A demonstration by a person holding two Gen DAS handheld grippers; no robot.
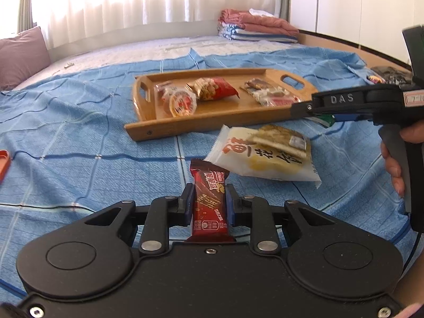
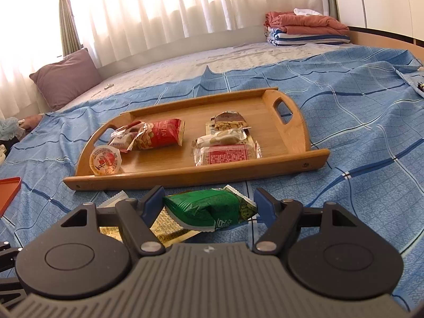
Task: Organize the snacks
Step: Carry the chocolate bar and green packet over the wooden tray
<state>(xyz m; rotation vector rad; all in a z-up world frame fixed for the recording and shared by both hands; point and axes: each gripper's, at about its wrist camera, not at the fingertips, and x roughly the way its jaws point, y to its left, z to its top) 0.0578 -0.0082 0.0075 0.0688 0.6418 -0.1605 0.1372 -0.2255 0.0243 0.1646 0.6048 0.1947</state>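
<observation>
Fingers of the left gripper (image 1: 209, 204) are clenched on a red snack bar (image 1: 208, 206). A green snack pack (image 2: 209, 208) is squeezed by the right gripper (image 2: 209, 205). Both are held just above the bed (image 2: 357, 143). Farther off, the wooden tray (image 2: 315, 156) is waiting with other snacks. Carrying both over seems next.

We see a bed (image 2: 344, 111) under blue checked sheet (image 1: 79, 122), on it wooden tray (image 2: 185, 182), white snack packet (image 1: 265, 159), purple pillow (image 2: 66, 79), folded blankets (image 2: 304, 29)
</observation>
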